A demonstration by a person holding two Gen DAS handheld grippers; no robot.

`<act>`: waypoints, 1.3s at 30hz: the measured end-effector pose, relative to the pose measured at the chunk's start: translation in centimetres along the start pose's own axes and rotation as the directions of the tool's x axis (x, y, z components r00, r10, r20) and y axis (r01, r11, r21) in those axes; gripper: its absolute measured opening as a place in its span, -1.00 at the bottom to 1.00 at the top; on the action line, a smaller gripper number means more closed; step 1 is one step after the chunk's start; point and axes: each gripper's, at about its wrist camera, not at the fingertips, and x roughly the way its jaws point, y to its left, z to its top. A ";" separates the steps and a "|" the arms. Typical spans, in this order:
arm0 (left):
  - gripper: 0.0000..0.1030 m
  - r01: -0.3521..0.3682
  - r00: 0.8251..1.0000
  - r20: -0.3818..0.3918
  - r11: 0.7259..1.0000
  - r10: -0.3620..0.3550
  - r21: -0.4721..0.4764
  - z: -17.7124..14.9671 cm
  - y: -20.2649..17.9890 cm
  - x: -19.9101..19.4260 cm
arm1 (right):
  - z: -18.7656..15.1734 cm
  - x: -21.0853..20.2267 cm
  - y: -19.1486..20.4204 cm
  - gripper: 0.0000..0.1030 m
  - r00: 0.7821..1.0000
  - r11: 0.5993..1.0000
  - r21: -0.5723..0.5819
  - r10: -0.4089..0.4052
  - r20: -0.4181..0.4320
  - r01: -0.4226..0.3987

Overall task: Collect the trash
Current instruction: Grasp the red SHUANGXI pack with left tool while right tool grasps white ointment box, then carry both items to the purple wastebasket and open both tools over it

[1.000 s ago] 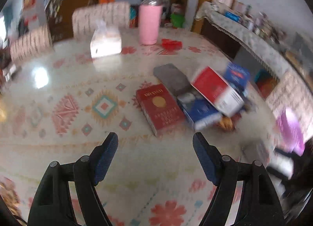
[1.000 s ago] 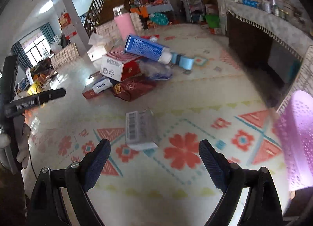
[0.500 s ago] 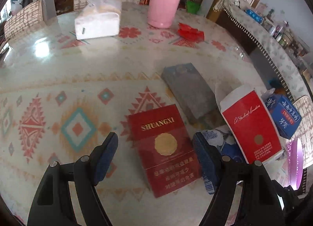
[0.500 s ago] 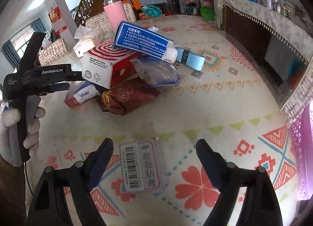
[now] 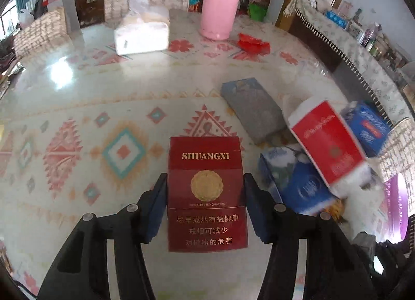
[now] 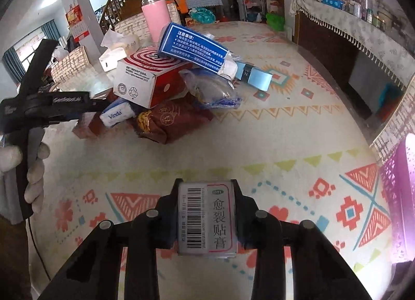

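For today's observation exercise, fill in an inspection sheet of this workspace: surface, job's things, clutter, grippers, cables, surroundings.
Surface: patterned tablecloth, glossy.
Job's things: red Shuangxi pack; white barcoded box; pile of boxes and wrappers.
Clutter: pink bottle, tissue pack.
Grippers: left gripper closing around the red pack; right gripper closing around the white box.
Cables: thin cord below the gloved hand.
Surroundings: purple basket, sideboard, staircase.
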 end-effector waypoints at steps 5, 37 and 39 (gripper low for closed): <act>0.08 0.034 0.998 0.055 0.999 -0.034 -0.009 -1.7 0.7 -4.2 | -1.0 -2.1 0.0 -0.27 0.999 1.000 0.003 0.021 0.030 -0.021; 0.08 0.273 0.948 0.062 0.895 -0.313 0.354 -8.8 -20.1 -12.5 | -7.6 -14.7 -11.9 -0.27 0.975 0.980 0.197 -0.017 0.220 -0.028; 0.08 0.299 0.941 0.033 0.873 -0.337 0.385 -8.7 -22.8 -12.0 | -7.5 -16.1 -14.0 -0.27 0.969 0.976 0.218 -0.056 0.241 0.003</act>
